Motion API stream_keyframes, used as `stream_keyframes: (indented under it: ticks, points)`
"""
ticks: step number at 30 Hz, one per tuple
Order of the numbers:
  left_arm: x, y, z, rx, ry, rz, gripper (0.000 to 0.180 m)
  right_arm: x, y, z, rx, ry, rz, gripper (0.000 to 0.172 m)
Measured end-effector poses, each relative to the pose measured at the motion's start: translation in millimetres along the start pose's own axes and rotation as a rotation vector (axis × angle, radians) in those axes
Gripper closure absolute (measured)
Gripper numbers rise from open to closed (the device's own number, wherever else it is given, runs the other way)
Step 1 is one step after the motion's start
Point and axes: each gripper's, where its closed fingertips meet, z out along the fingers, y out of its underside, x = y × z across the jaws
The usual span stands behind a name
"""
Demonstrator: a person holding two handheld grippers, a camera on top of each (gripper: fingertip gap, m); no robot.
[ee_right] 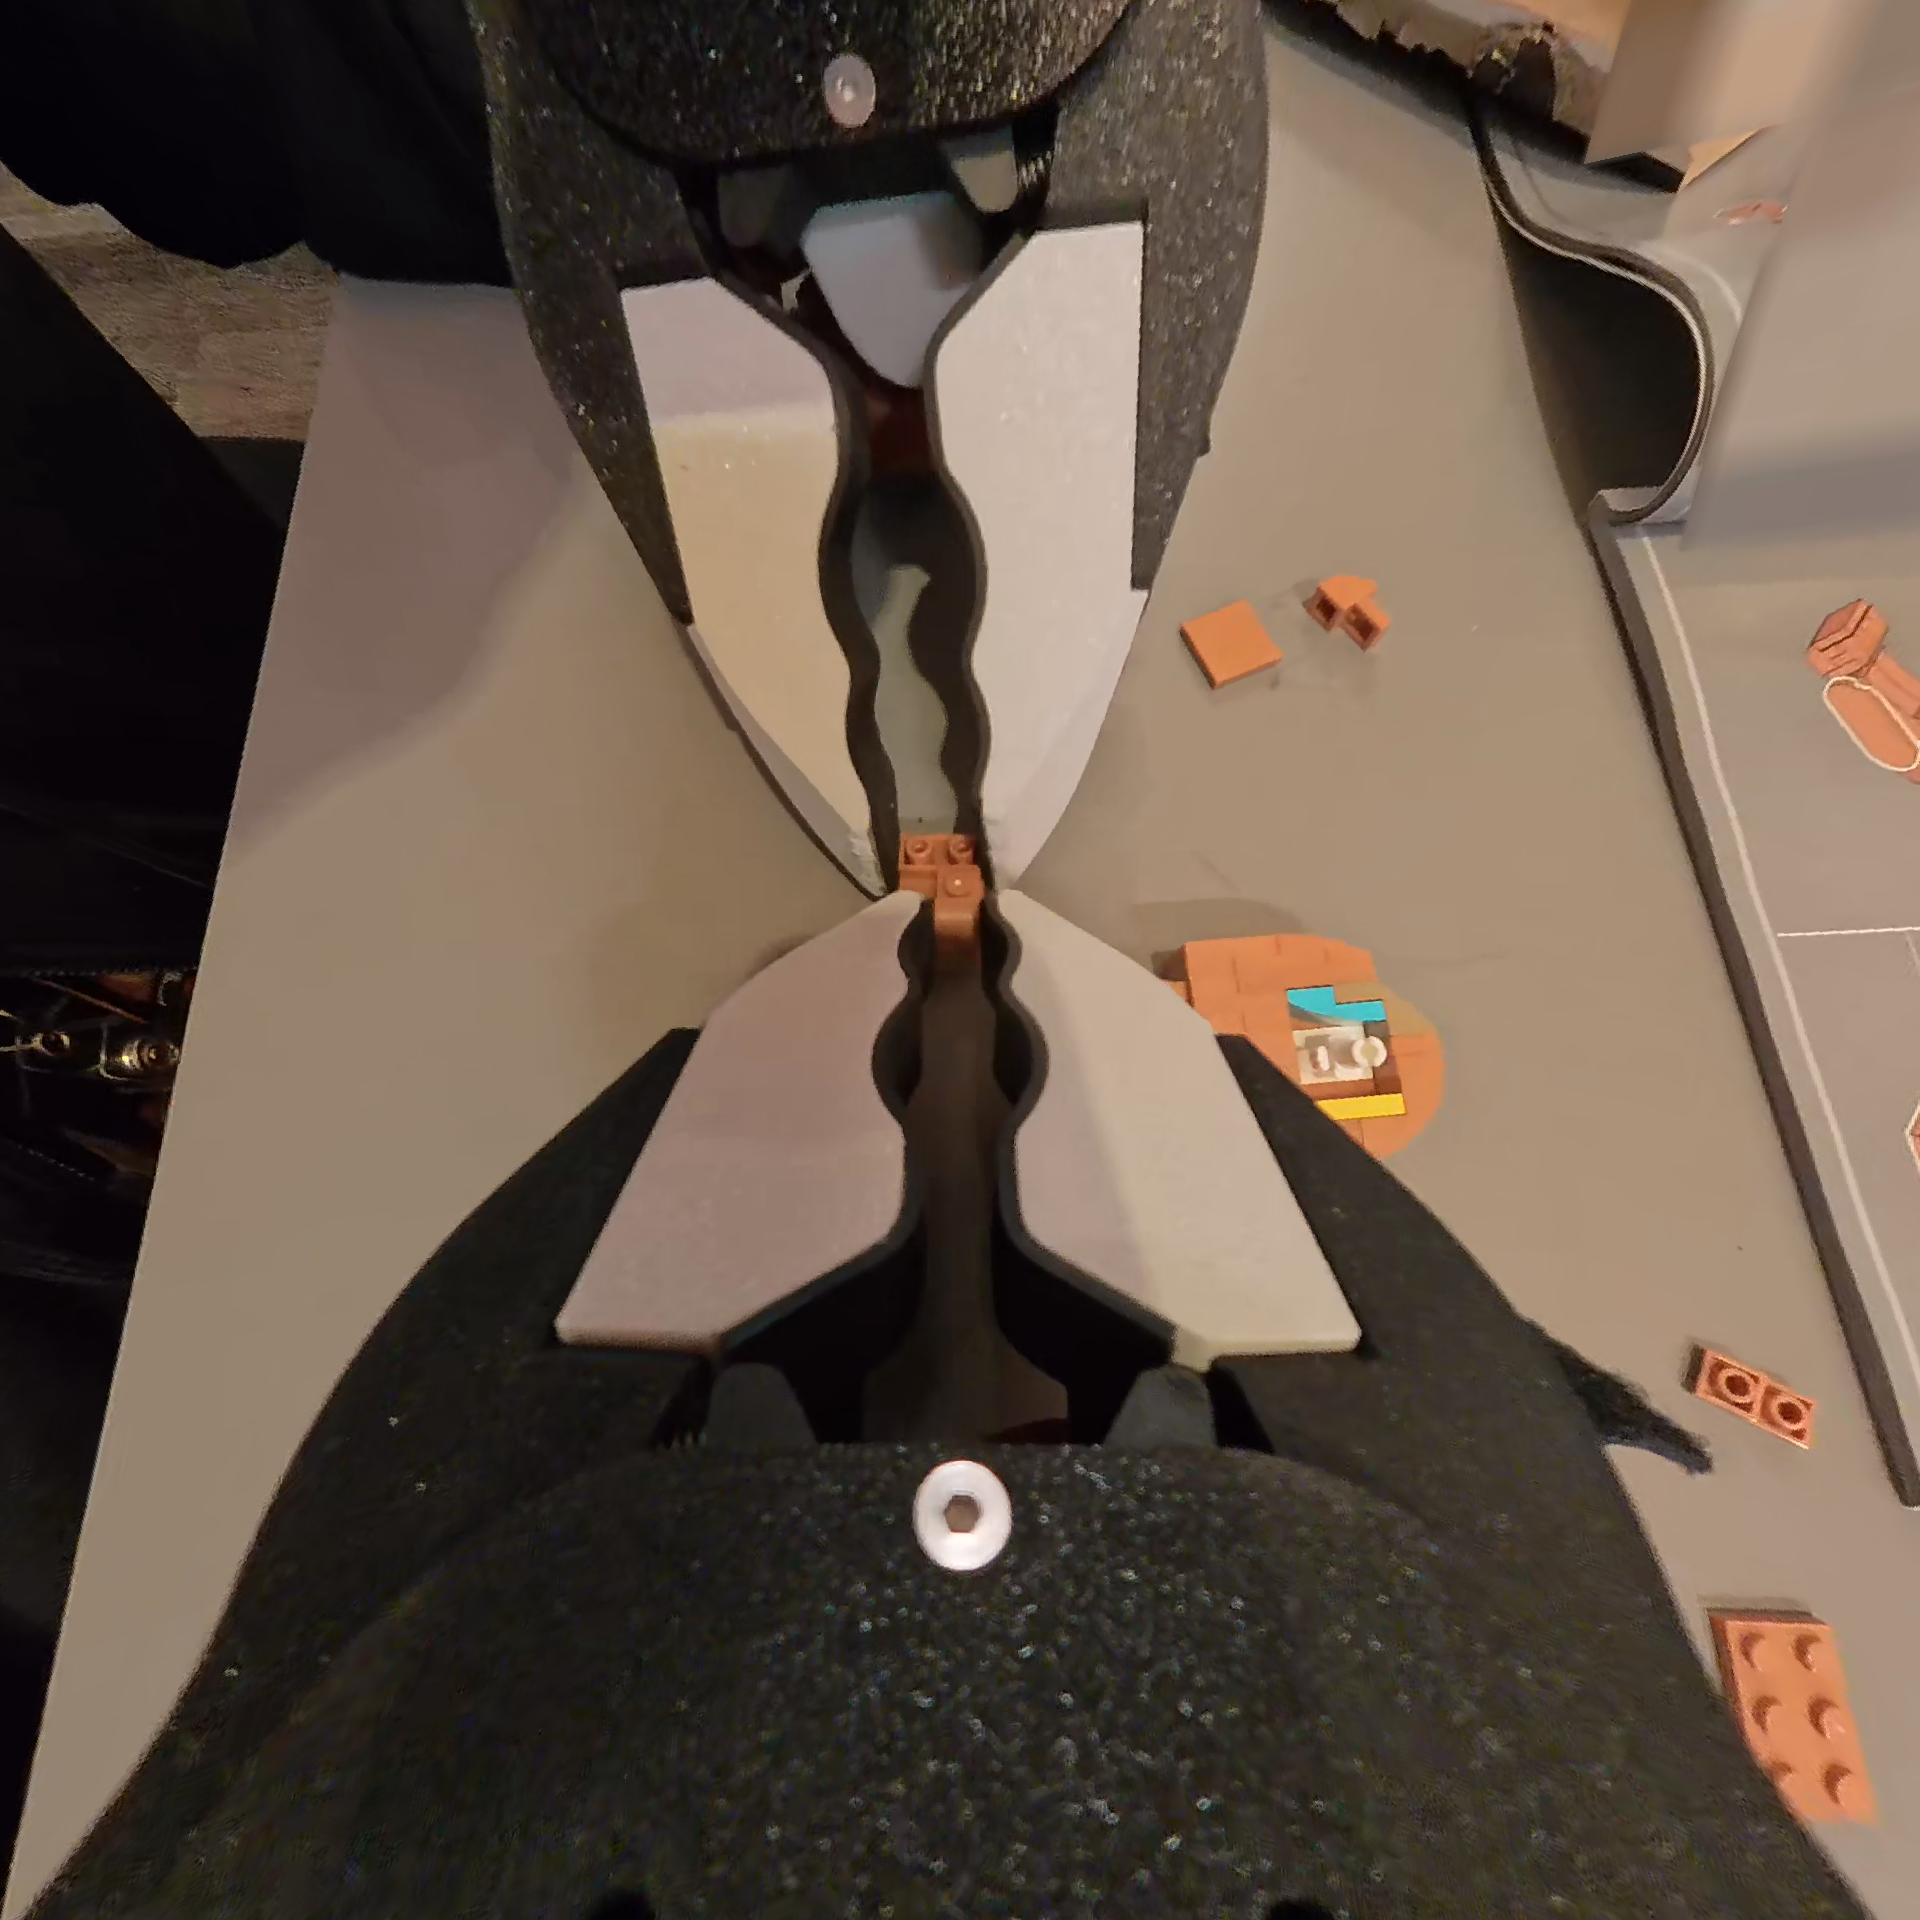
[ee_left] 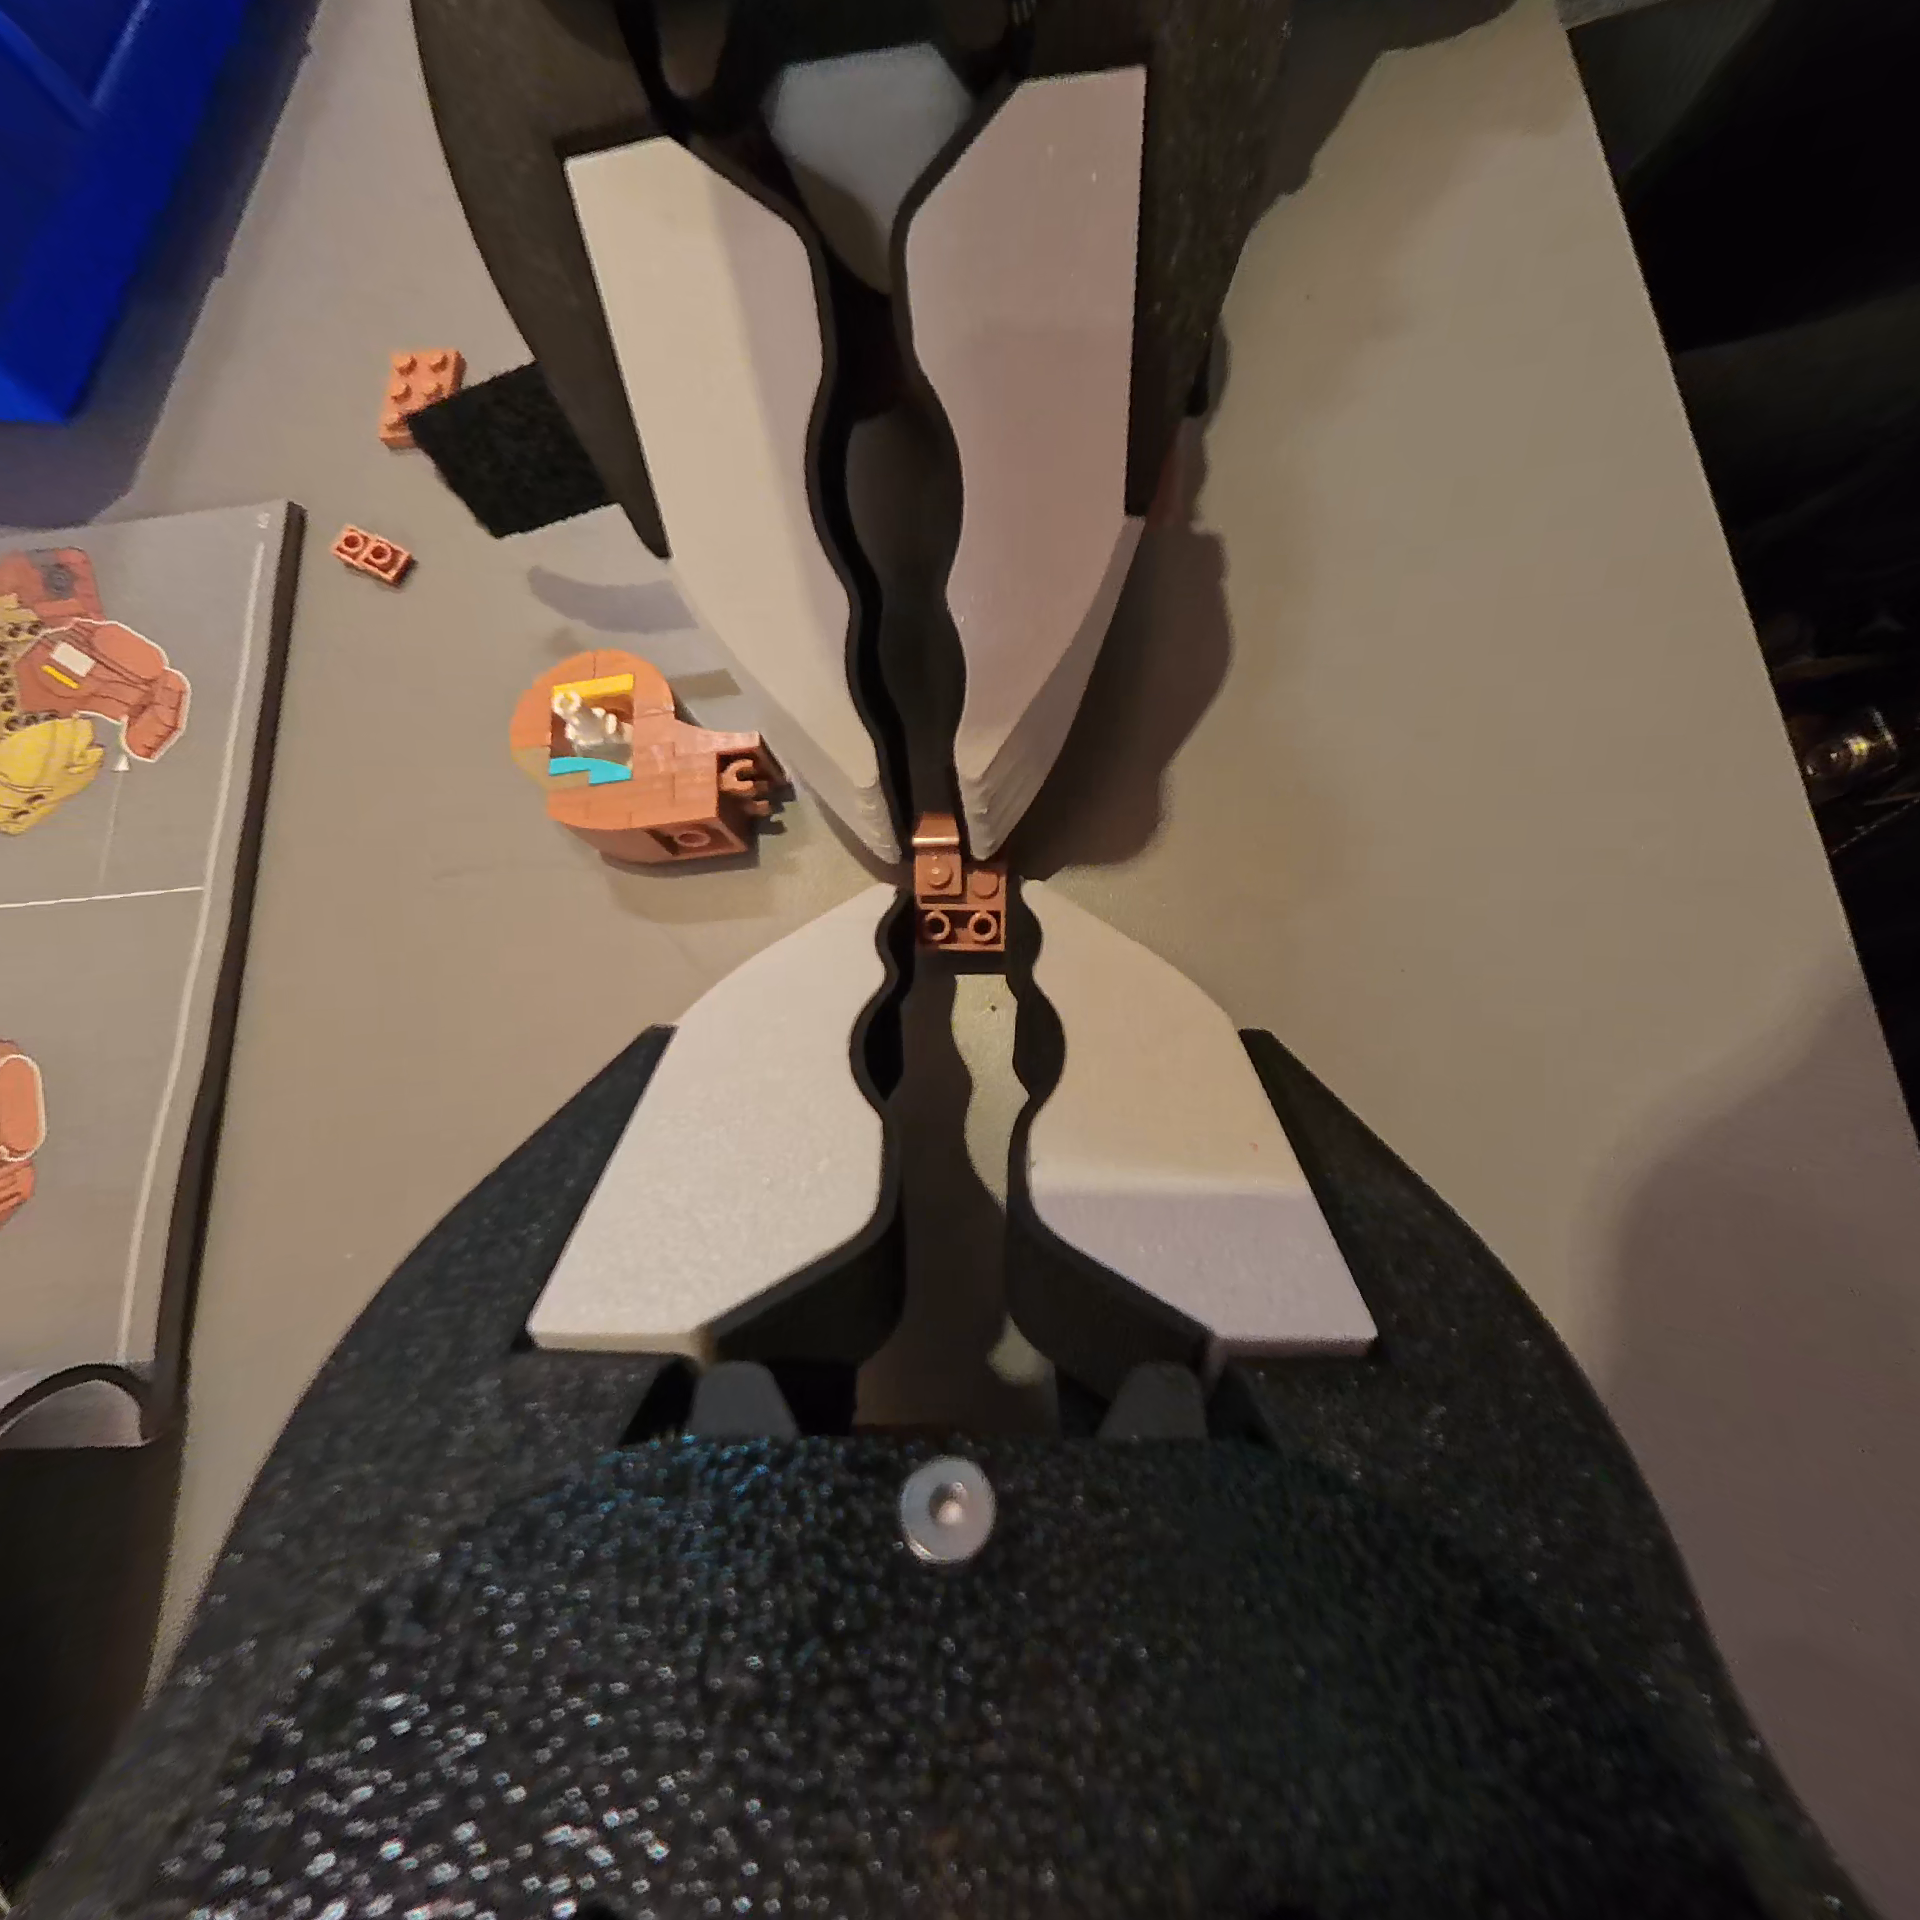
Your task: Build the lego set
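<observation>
My left gripper (ee_left: pixel 961 935) is shut on a small brown brick (ee_left: pixel 962 912), two studs wide, pads pressed on its sides. My right gripper (ee_right: pixel 956 925) is shut on a narrow brown piece (ee_right: pixel 956 902), one stud wide. The two grippers meet tip to tip above the grey table (ee_left: pixel 1351 831). The narrow piece (ee_left: pixel 940 831) rests against the stud face of the wider brick (ee_right: pixel 933 860). The right gripper shows at the top of the left wrist view (ee_left: pixel 935 821). The left gripper shows at the top of the right wrist view (ee_right: pixel 935 842).
A rounded brown brick assembly (ee_left: pixel 634 769) (ee_right: pixel 1320 1039) lies beside the tips. Loose brown plates (ee_left: pixel 421 395) (ee_left: pixel 372 554) (ee_right: pixel 1751 1395), a flat tile (ee_right: pixel 1229 642) and an open instruction booklet (ee_left: pixel 125 935) lie around. A blue bin (ee_left: pixel 104 187) stands far left. Both grippers' tips are close together, under 4 cm apart.
</observation>
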Motion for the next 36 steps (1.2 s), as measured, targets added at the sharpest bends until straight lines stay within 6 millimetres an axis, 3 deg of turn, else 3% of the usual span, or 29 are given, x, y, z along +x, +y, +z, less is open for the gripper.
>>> stream_keyframes:
  ticks: [24, 36]
  points:
    - [0.2, -0.6, -3.2, 0.034, 0.043, -0.078, 0.165, 0.8, 1.7, -1.4, -0.005, -0.001, 0.014, 0.154]
    - [-9.5, 0.2, -18.2, 0.076, 0.04, -0.168, 0.165, 7.4, 3.8, -5.4, 0.013, 0.094, -0.2, 0.141]
